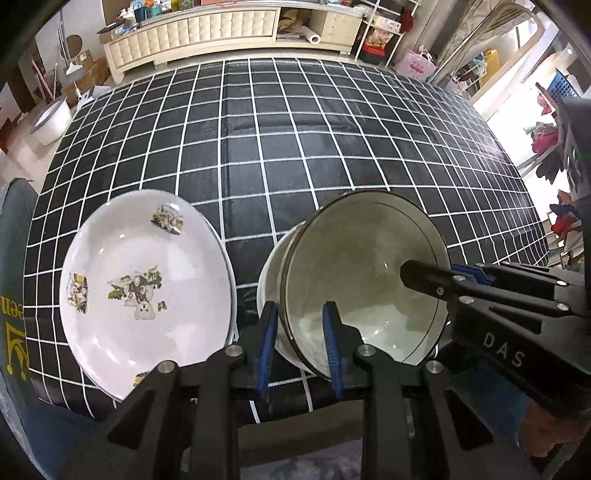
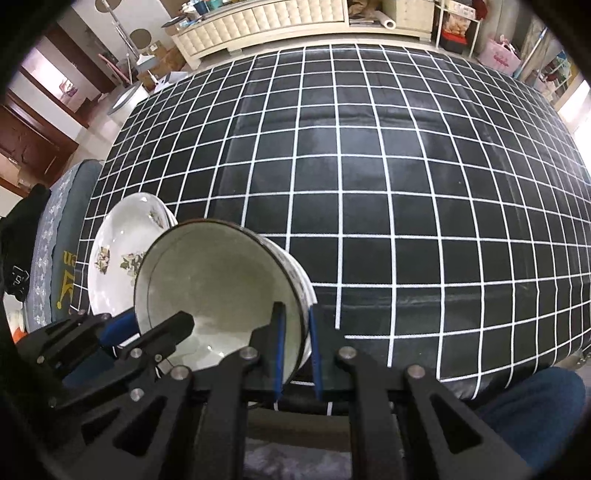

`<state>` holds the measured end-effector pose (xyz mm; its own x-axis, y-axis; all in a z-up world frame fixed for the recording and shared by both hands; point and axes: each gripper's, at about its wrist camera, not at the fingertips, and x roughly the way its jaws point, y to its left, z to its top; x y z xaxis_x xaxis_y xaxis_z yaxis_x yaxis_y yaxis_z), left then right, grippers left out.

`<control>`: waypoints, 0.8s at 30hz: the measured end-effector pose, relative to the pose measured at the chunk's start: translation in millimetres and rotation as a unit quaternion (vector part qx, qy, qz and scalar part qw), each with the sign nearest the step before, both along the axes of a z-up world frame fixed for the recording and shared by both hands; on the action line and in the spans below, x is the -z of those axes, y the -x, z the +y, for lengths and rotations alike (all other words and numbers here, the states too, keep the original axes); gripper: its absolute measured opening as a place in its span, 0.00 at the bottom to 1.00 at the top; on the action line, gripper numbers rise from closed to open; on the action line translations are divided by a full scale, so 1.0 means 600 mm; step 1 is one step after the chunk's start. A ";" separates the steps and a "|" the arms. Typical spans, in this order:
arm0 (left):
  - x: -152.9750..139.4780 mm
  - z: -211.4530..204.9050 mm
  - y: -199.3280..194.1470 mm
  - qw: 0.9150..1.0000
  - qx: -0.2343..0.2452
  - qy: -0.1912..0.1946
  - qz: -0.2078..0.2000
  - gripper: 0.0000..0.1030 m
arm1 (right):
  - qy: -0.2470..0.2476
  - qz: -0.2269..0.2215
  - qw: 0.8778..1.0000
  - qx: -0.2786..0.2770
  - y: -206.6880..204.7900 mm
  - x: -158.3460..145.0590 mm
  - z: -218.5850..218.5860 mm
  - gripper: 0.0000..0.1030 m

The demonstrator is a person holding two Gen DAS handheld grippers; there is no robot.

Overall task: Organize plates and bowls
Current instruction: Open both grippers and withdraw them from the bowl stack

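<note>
A white bowl (image 1: 354,273) with a dark rim is held tilted over the table's near edge, its opening toward me. My left gripper (image 1: 301,345) is shut on its left rim. My right gripper (image 2: 297,350) is shut on its right rim; it also shows in the left wrist view (image 1: 439,282). The bowl shows in the right wrist view (image 2: 218,284) with the left gripper (image 2: 147,334) at its lower left. A white plate (image 1: 147,284) with cartoon prints lies on the table left of the bowl, also seen in the right wrist view (image 2: 118,254).
The table carries a black cloth with a white grid (image 1: 295,140). A grey cushioned seat (image 2: 55,236) stands by the table's left side. A cream cabinet (image 1: 229,33) runs along the far wall. My knee (image 2: 532,410) is below the near edge.
</note>
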<state>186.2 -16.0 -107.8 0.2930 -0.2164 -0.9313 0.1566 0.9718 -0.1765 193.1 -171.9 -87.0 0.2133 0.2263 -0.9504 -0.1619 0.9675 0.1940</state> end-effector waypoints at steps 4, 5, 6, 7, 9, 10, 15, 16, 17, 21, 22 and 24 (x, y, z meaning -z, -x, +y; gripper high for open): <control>-0.004 0.003 -0.003 1.000 -0.002 -0.006 -0.004 0.22 | 0.013 -0.006 1.000 -0.003 0.000 0.000 0.006 0.16; -0.004 0.005 -0.003 1.000 -0.003 -0.003 -0.005 0.22 | 0.013 -0.007 1.000 -0.002 0.000 -0.001 0.006 0.16; -0.004 0.008 -0.003 1.000 -0.004 0.003 -0.003 0.22 | 0.014 -0.007 1.000 -0.001 0.000 -0.002 0.007 0.16; -0.003 0.010 -0.003 1.000 -0.005 0.005 -0.001 0.22 | 0.015 -0.008 1.000 -0.001 -0.001 -0.002 0.007 0.16; 0.000 0.015 -0.003 1.000 -0.007 0.009 0.000 0.22 | 0.018 -0.010 1.000 -0.002 -0.001 -0.003 0.009 0.16; 0.001 0.016 -0.003 1.000 -0.008 0.012 0.001 0.22 | 0.022 -0.012 1.000 -0.002 0.000 -0.003 0.009 0.17; 0.005 0.020 0.001 1.000 -0.016 0.013 -0.003 0.24 | 0.014 -0.026 1.000 0.004 0.007 -0.010 0.000 0.38; 0.006 0.021 0.003 1.000 -0.018 0.011 -0.004 0.26 | 0.013 -0.034 0.999 0.007 0.010 -0.015 -0.003 0.42; 0.005 0.023 0.005 1.000 -0.021 0.009 -0.008 0.29 | 0.010 -0.043 0.999 0.009 0.013 -0.020 -0.007 0.44; -0.010 0.027 0.021 0.999 -0.024 -0.011 -0.046 0.34 | 0.019 -0.081 0.996 0.015 0.024 -0.038 -0.017 0.56; -0.014 0.026 0.025 0.998 -0.025 -0.017 -0.054 0.34 | 0.020 -0.092 0.995 0.016 0.029 -0.043 -0.019 0.56; -0.026 0.026 0.034 0.996 -0.025 -0.027 -0.077 0.34 | 0.017 -0.119 0.993 0.018 0.042 -0.056 -0.026 0.57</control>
<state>165.9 -0.5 -92.2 0.4421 -0.1484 -0.8846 0.1296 0.9864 -0.1007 167.7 -187.7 -53.3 0.4407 0.1835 -0.8787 -0.1639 0.9789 0.1222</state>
